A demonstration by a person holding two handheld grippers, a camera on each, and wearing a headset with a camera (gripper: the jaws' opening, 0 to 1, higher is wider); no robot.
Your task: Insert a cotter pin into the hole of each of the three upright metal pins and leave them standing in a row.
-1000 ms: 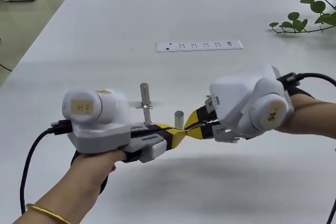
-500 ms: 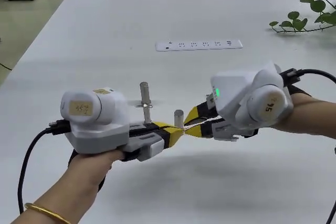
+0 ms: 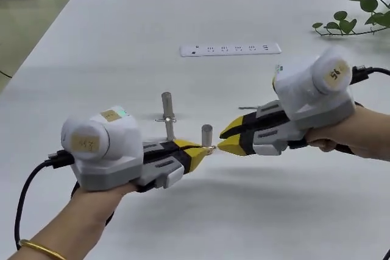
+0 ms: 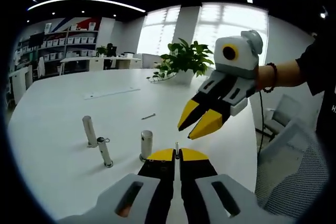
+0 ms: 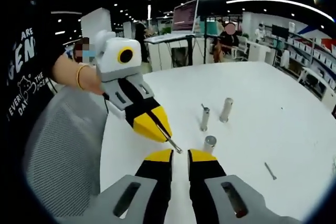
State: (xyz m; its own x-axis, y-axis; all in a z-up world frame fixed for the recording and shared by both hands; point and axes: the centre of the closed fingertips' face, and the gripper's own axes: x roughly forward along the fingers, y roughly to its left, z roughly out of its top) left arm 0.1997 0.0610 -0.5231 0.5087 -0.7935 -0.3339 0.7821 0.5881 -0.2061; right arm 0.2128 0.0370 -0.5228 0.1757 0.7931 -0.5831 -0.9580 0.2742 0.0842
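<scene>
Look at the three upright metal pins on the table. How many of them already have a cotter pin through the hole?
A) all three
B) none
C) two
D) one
D: the middle pin has a cotter pin through its top, while the far pin and the near pin are bare.

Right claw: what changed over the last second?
The right claw drew back to the right, away from the left claw, and now stands open. The left claw stays shut on the cotter pin, its tip beside the nearest of the three metal pins. The pins and the loose cotter pin kept their places.
</scene>
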